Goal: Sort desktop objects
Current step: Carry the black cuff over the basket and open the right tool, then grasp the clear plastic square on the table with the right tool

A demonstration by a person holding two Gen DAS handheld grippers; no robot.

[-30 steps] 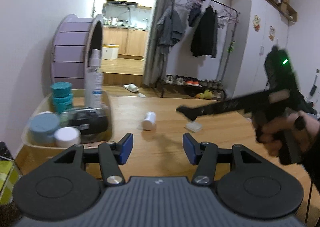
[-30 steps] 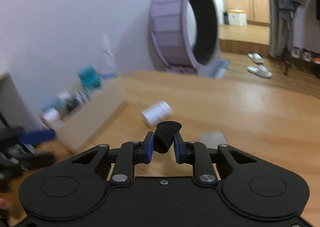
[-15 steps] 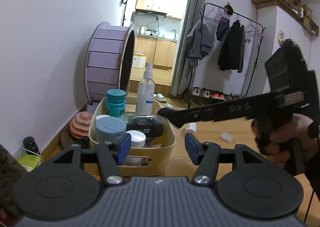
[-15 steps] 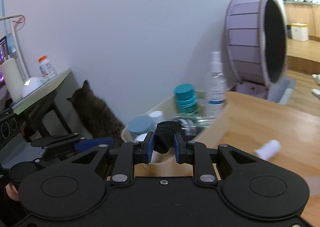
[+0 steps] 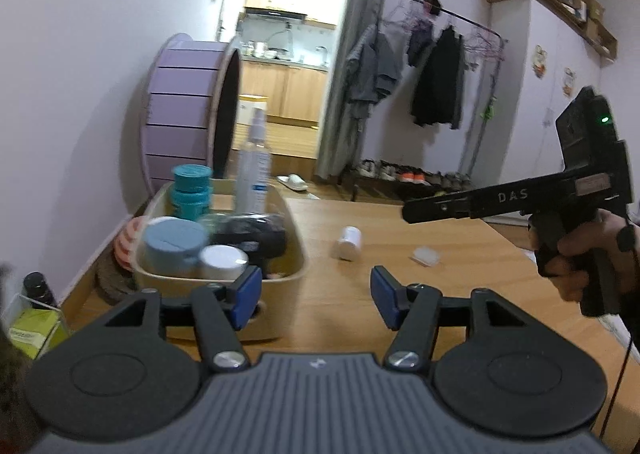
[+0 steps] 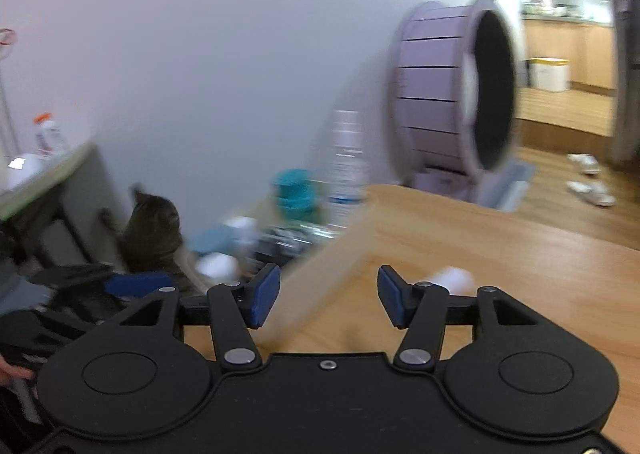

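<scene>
A beige bin (image 5: 280,278) stands at the table's left end. It holds teal jars (image 5: 192,189), a spray bottle (image 5: 254,169), a blue-lidded jar (image 5: 172,242), a white-lidded jar (image 5: 222,262) and black items (image 5: 256,238). My left gripper (image 5: 316,300) is open and empty just in front of the bin. The right gripper (image 6: 328,300) has its jaws opening with nothing between them, beside the blurred bin wall (image 6: 320,274). From the left wrist view, the right gripper (image 5: 412,211) hangs above the table. A small white bottle (image 5: 348,244) lies on its side on the wood.
A small pale block (image 5: 426,256) lies on the table right of the white bottle. A purple wheel (image 5: 188,117) stands behind the bin. A cat (image 6: 152,234) sits left of the table by the wall. A person's hand (image 5: 580,254) holds the right gripper.
The right gripper's jaws have spread and the small black thing they gripped is gone from between them. That gripper has drawn back to the right from over the bin.
</scene>
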